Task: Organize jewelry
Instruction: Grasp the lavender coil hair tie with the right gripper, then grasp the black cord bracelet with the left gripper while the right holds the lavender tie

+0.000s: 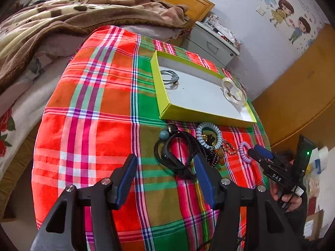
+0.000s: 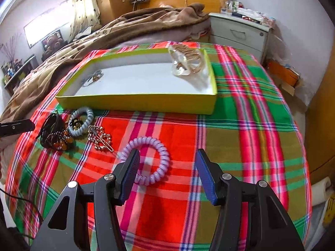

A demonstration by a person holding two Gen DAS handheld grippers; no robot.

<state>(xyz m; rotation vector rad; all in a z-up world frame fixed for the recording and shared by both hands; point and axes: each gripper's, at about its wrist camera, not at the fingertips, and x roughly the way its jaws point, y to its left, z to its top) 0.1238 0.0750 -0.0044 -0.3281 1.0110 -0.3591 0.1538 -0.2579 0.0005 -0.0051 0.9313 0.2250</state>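
A yellow-green tray (image 1: 184, 114) (image 2: 136, 103) with a white floor lies on the plaid cloth. It holds grey hair ties (image 1: 170, 77) (image 2: 93, 78) and a clear hair clip (image 1: 233, 93) (image 2: 186, 62). In front of it lies a pile: black cord (image 1: 178, 152) (image 2: 50, 131), pale blue coil tie (image 1: 209, 135) (image 2: 80, 123), gold clip (image 2: 101, 140), lilac coil tie (image 2: 149, 163) (image 1: 244, 151). My left gripper (image 1: 165, 161) is open over the black cord. My right gripper (image 2: 167, 156) is open, its left finger over the lilac tie's rim.
The plaid cloth (image 1: 94, 115) covers a round table beside a bed with a brown blanket (image 1: 62, 14). A white nightstand (image 2: 238, 31) stands behind. The right gripper (image 1: 261, 153) shows in the left wrist view.
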